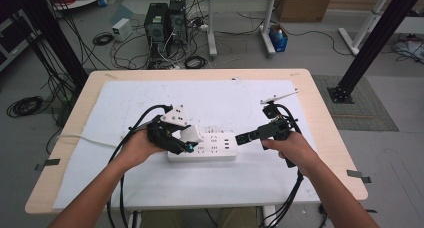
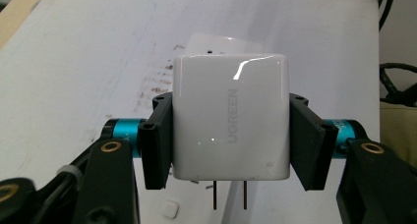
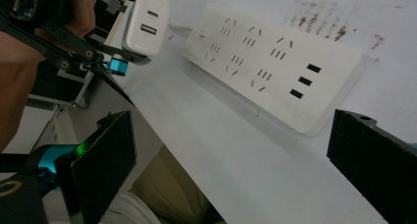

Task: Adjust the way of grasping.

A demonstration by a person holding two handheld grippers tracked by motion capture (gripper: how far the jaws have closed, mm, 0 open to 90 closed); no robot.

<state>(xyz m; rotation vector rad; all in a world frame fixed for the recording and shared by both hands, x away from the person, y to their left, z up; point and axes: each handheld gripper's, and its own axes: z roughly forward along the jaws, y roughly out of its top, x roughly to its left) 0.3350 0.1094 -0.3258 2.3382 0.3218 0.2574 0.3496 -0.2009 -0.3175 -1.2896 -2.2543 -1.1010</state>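
1. Charger, white cube w/ "UGREEN" on its face, sits clamped betw the 2 black jaws of the left gripper; jaws press its 2 opposite sides, closed as far as the body allows. 2 metal prongs stick out from its underside, bare, not in any socket.
2. In the high view the charger hangs just above the left end of the power strip; can't tell if prongs touch it. Right gripper view shows its other face w/ 2 ports, held clear of the strip.
3. Power strip: white, long, lies flat on the white sheet near table centre; several rows of sockets plus 3 dark slots at 1 end. All sockets free.
4. Left gripper is held in the person's left hand, cable trailing back.
5. Right gripper, in the right hand, points at the strip's right end; jaws wide apart, holding nothing, strip betw them but farther off.
6. Sheet covers a wooden table; dark smudges on the sheet behind the strip.
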